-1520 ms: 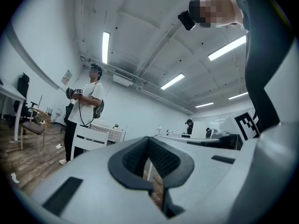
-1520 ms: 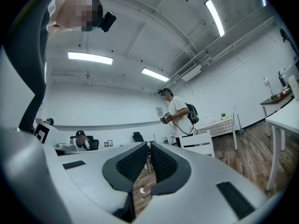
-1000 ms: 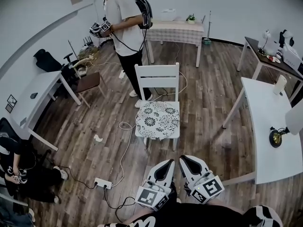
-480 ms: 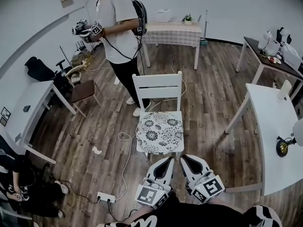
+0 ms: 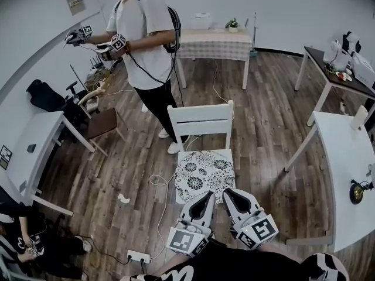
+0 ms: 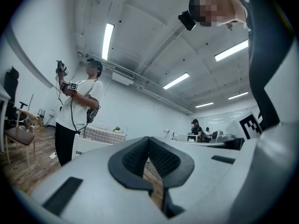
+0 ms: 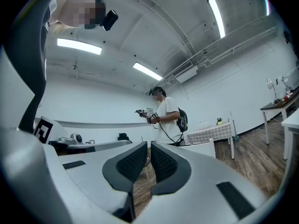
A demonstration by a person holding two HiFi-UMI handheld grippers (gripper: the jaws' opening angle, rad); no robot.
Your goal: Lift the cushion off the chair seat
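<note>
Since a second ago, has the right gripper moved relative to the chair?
Yes. The right gripper has advanced toward the white chair; its tip now overlaps the floral cushion in the head view, where floor separated them earlier.

Floral cushion (image 5: 203,174) flat on white chair (image 5: 201,119)

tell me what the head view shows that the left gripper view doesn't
Head view only: the patterned cushion lying on the seat of the white chair, the right tongs, a power strip on the floor. Left gripper view only: ceiling light strips and people at a far desk. Both: the left tongs, shut and empty, the standing person in a white t-shirt, and the cloth-covered table.
</note>
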